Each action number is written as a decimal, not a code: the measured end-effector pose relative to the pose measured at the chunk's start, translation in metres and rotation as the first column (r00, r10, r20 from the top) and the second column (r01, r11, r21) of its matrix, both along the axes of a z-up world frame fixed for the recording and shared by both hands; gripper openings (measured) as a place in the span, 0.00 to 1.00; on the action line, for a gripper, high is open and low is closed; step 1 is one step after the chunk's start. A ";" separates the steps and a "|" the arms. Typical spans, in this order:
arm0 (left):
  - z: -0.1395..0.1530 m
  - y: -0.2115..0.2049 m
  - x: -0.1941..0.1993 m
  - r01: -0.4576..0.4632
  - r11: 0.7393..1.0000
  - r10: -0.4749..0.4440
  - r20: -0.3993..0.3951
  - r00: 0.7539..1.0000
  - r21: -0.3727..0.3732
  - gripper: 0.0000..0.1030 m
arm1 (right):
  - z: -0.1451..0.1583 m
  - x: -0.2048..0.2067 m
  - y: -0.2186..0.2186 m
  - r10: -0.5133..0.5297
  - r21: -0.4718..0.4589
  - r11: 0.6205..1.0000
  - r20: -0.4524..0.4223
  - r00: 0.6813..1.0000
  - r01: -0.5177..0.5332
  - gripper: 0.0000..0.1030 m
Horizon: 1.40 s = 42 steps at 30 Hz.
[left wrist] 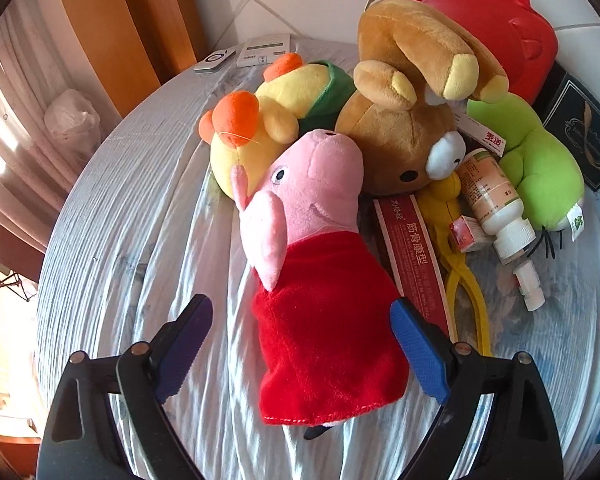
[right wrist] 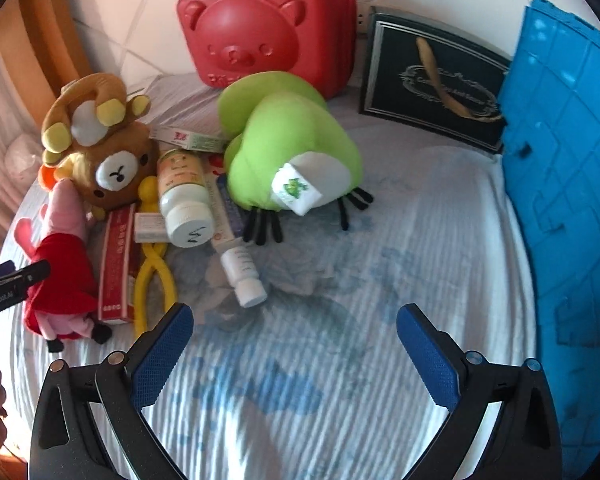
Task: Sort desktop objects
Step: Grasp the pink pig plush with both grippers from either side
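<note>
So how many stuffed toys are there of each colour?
Pink: 1, the pig
Yellow: 1, the yellow plush
Brown: 1, the bear
Green: 1, the green plush
Total: 4

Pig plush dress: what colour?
Red; the pig plush dress shows best in the left wrist view.

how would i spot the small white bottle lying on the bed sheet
Start at the red bear-face case, then come forward past the green plush. The small white bottle lies alone on the sheet, smaller than the labelled bottle behind it.
</note>
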<state>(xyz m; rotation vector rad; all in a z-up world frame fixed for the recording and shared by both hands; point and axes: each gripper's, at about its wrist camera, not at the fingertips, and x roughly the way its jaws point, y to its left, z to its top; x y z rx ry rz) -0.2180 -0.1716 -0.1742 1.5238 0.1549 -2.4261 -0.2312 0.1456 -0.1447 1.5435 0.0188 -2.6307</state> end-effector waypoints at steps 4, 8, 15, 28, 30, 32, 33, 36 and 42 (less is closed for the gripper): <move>-0.009 0.009 0.014 0.046 0.996 -0.048 0.021 0.999 0.081 0.89 | -0.002 -0.003 -0.020 0.051 0.015 0.999 -0.001 0.999 -0.051 1.00; -0.045 0.014 0.022 0.068 0.997 -0.063 0.121 0.991 -0.035 0.82 | -0.004 -0.004 -0.051 0.150 -0.008 0.989 0.019 0.989 -0.150 0.90; -0.031 -0.037 0.065 0.028 0.976 0.002 0.136 0.991 -0.216 0.75 | -0.010 -0.001 -0.113 0.351 -0.060 0.936 0.055 0.935 -0.348 0.59; -0.023 -0.064 0.077 -0.240 0.968 0.240 0.014 0.971 0.072 0.76 | -0.009 -0.008 -0.150 0.454 -0.124 0.886 0.035 0.890 -0.447 0.88; -0.045 -0.059 0.058 -0.253 0.966 0.251 0.044 0.967 0.052 0.76 | -0.007 -0.010 -0.150 0.457 -0.103 0.886 0.029 0.889 -0.452 0.88; -0.061 -0.058 0.049 -0.259 0.965 0.261 0.065 0.963 -0.034 0.73 | -0.004 -0.013 -0.151 0.463 -0.089 0.884 0.025 0.886 -0.459 0.88; -0.064 -0.060 0.049 -0.247 0.968 0.250 0.066 0.966 -0.051 0.69 | -0.003 -0.016 -0.154 0.469 -0.084 0.881 0.024 0.883 -0.466 0.88; -0.062 -0.069 0.067 -0.188 0.974 0.196 0.054 0.979 -0.124 0.68 | -0.001 -0.021 -0.163 0.500 -0.080 0.864 0.019 0.866 -0.497 0.88; -0.057 -0.124 0.100 -0.168 0.972 0.189 0.122 0.974 -0.167 0.68 | -0.010 -0.033 -0.196 0.591 -0.175 0.797 0.023 0.806 -0.579 0.92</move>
